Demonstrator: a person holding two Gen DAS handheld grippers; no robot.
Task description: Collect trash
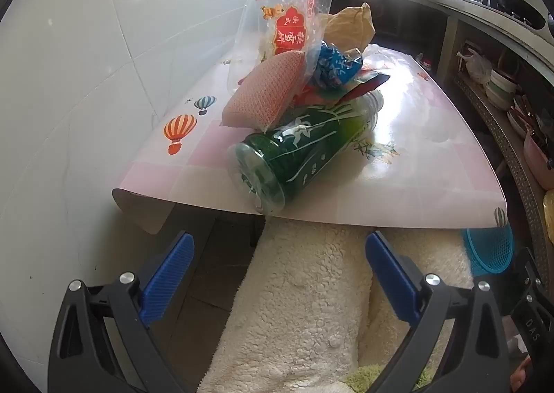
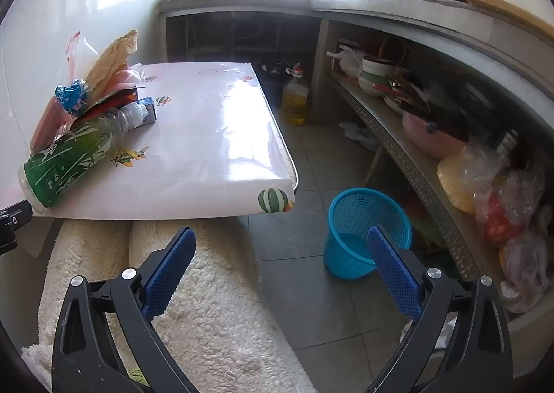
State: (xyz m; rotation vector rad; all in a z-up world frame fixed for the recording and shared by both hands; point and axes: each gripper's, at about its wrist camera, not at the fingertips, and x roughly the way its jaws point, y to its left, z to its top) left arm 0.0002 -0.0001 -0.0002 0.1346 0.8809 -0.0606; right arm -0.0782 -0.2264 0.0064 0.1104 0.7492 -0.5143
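A green-labelled plastic bottle (image 1: 297, 147) (image 2: 69, 157) lies on its side at the near edge of the pink table (image 1: 415, 178) (image 2: 214, 136). Behind it is a heap of trash: a pink sponge (image 1: 265, 95), a clear snack bag with red print (image 1: 291, 29), a blue wrapper (image 1: 337, 65) (image 2: 71, 97) and brown paper (image 1: 353, 27) (image 2: 110, 60). A blue mesh bin (image 2: 365, 232) (image 1: 488, 249) stands on the floor right of the table. My left gripper (image 1: 278, 254) hangs open below the table edge, short of the bottle. My right gripper (image 2: 280, 251) is open over the floor, with the bin beside its right finger.
The person's legs in cream fleece (image 1: 311, 289) (image 2: 194, 289) lie under both grippers. A white tiled wall (image 1: 69, 81) borders the table's left side. To the right, a metal shelf (image 2: 408, 150) holds bowls, a pink pot and bags. An oil bottle (image 2: 294, 98) stands on the floor behind the table.
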